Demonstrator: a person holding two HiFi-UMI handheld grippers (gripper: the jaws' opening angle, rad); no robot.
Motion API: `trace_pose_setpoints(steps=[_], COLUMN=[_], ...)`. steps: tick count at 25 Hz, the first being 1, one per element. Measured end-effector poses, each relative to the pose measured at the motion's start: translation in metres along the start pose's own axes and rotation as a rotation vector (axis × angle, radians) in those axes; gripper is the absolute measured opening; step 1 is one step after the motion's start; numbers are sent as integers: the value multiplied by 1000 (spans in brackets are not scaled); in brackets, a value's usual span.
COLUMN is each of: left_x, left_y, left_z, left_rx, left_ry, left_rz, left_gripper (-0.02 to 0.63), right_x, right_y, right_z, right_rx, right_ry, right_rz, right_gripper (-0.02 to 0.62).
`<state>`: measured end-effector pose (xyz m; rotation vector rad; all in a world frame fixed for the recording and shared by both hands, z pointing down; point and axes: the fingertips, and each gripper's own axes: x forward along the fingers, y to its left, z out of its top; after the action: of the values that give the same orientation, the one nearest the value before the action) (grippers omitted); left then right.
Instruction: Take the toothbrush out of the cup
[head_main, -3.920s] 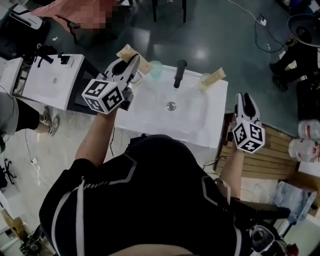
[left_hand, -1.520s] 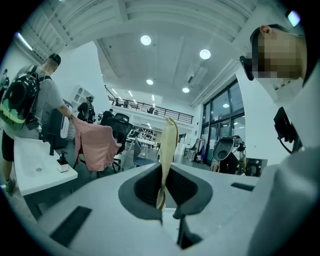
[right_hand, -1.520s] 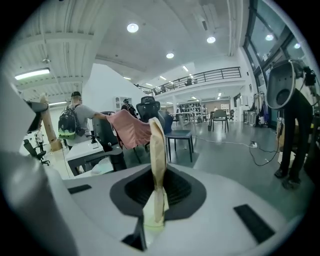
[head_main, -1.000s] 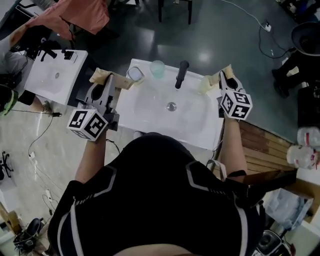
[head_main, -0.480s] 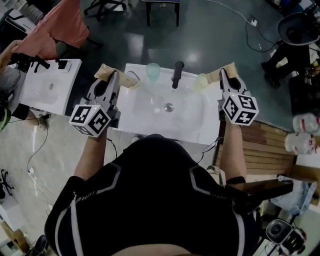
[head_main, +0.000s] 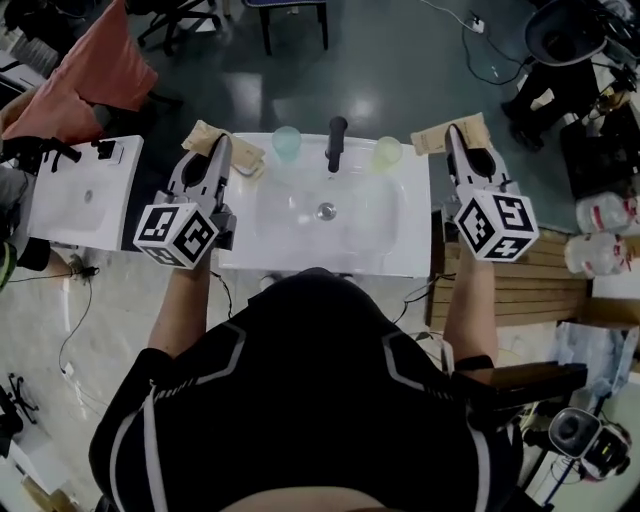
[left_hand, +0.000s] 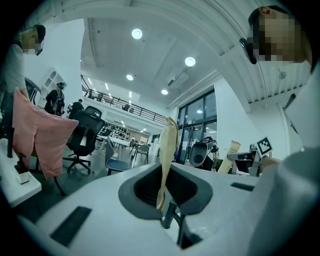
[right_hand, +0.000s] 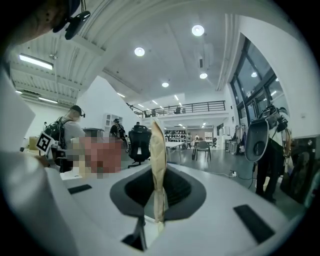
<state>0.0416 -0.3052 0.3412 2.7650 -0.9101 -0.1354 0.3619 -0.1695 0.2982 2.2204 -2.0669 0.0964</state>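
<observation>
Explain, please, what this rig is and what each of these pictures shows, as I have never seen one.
There is no robot here: a person stands at a white sink holding a gripper in each hand. The head view comes from a camera on the person's head, looking down; the marker cubes belong to the grippers. The two gripper views come from cameras riding on each gripper, looking along its fingers into the room. At the sink's back stand a black tap, a teal cup and a yellow cup; both cups look empty. The left gripper and the right gripper are each shut on a flat tan packet, perhaps a wrapped toothbrush: the left packet, the right packet.
</observation>
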Motion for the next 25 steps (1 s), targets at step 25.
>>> trace_pose_setpoints(steps=[25], left_x=[8], left_y=[-12], left_z=[18], left_rx=[40], left_ry=[-26], left_rz=[2], left_gripper=[23], right_x=[-21], right_y=[-2], right_z=[32], right_rx=[-70], right_ry=[-22], right_rz=[-41], right_gripper=[37])
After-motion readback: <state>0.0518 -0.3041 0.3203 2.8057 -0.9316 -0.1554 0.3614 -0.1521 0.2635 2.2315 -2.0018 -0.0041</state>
